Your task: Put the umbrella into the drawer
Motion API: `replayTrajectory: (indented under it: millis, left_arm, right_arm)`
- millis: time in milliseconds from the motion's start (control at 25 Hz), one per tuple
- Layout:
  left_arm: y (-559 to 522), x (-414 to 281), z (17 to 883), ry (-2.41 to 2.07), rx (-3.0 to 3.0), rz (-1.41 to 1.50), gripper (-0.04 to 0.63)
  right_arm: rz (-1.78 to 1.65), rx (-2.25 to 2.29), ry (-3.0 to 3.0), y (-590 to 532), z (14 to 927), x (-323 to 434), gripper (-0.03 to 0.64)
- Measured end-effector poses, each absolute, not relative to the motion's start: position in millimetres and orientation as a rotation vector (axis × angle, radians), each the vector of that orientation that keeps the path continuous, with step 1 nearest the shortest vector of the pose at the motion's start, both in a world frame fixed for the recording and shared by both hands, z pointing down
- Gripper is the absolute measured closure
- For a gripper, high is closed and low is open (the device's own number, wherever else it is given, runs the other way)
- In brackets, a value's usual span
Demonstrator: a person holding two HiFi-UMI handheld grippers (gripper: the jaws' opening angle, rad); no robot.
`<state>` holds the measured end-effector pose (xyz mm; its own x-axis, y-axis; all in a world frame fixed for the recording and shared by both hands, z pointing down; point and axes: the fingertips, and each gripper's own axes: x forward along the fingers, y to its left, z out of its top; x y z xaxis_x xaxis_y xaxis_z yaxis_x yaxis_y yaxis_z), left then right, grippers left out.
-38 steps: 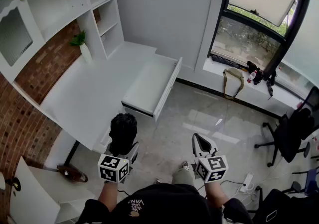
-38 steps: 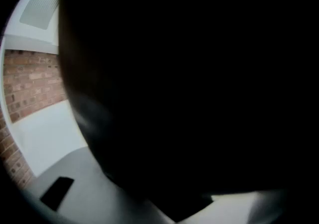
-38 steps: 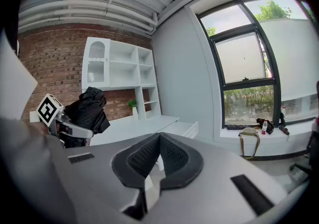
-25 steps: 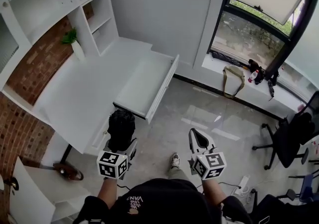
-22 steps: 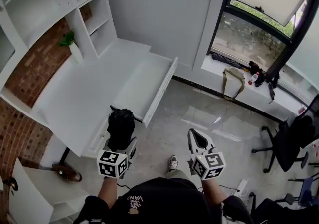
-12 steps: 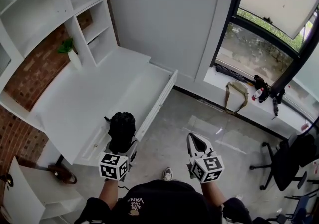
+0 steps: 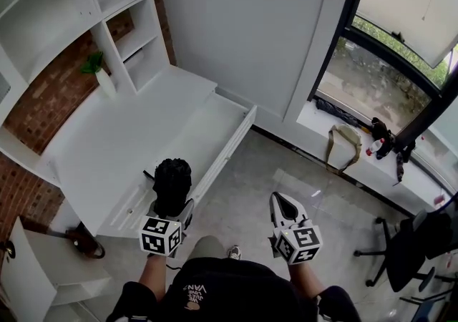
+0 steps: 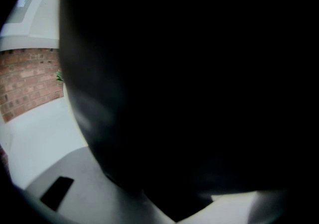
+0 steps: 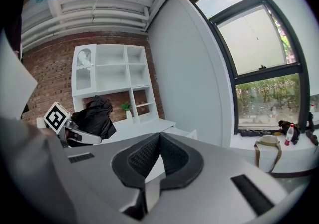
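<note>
A black folded umbrella sits bunched between the jaws of my left gripper, which is shut on it. It hangs over the near corner of the white desk, just short of the open white drawer. In the left gripper view the umbrella blacks out nearly everything and hides the jaws. My right gripper is over the floor to the right of the drawer, shut with nothing in it; its pads meet at the tip. The right gripper view also shows the umbrella.
White shelves and a small potted plant stand behind the desk against a brick wall. A window sill at the right carries a tan bag and a bottle. An office chair stands at the far right.
The view has closed in on the desk. Both grippers have moved forward together; the umbrella now hangs over the desk's near corner beside the drawer front. Neither grip has changed.
</note>
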<state>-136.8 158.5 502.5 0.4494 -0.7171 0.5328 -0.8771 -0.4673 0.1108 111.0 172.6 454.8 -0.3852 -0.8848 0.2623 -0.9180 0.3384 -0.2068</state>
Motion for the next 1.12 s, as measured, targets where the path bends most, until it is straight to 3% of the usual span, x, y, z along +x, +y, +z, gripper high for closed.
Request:
replayTrajectory:
  millis: [1120]
  left_arm:
    - [-99,-135,502,-1.141,2.439,0.715,0.376]
  right_arm:
    - [0.536,1.829,-2.379,-41,465,96,0.618]
